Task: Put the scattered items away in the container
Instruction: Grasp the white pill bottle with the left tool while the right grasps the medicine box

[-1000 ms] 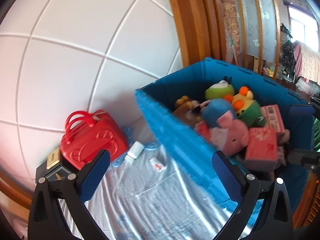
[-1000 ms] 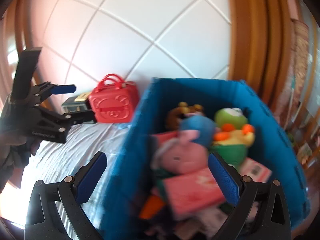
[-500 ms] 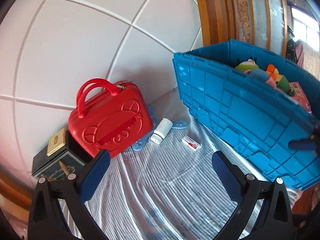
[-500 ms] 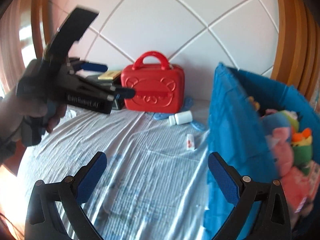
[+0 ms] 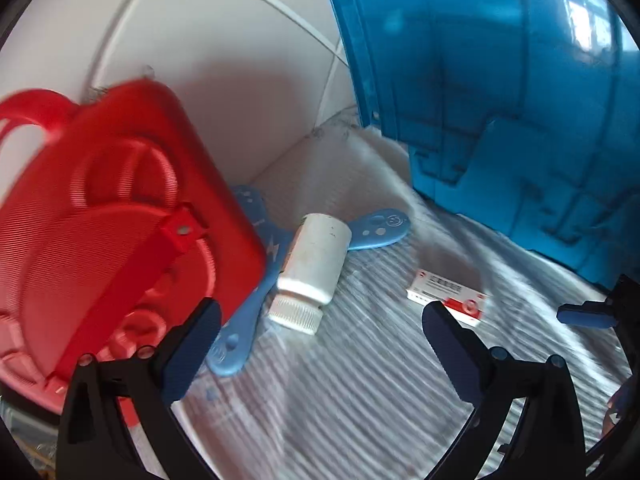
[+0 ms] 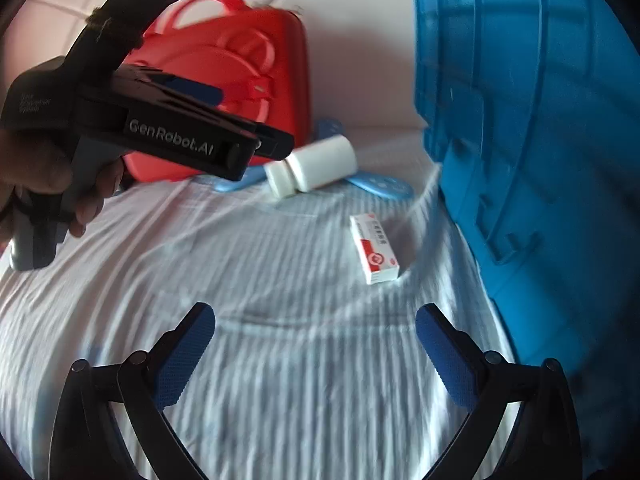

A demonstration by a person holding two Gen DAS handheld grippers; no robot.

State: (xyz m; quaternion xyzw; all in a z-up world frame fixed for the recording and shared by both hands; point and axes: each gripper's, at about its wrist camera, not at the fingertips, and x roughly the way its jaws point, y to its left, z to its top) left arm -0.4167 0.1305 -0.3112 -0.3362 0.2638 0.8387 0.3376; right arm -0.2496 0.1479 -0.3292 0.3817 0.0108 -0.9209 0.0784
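Blue container [image 6: 540, 140] interior hidden. Outside it on bed sheet [image 6: 280, 360]: white bottle [image 5: 316, 264], small box [image 6: 374, 248] near container wall, red case [image 5: 108, 220] beyond bottle. Left tool [image 5: 320, 344], right tool [image 6: 316, 344] both wide, empty. All three not yet stowed.
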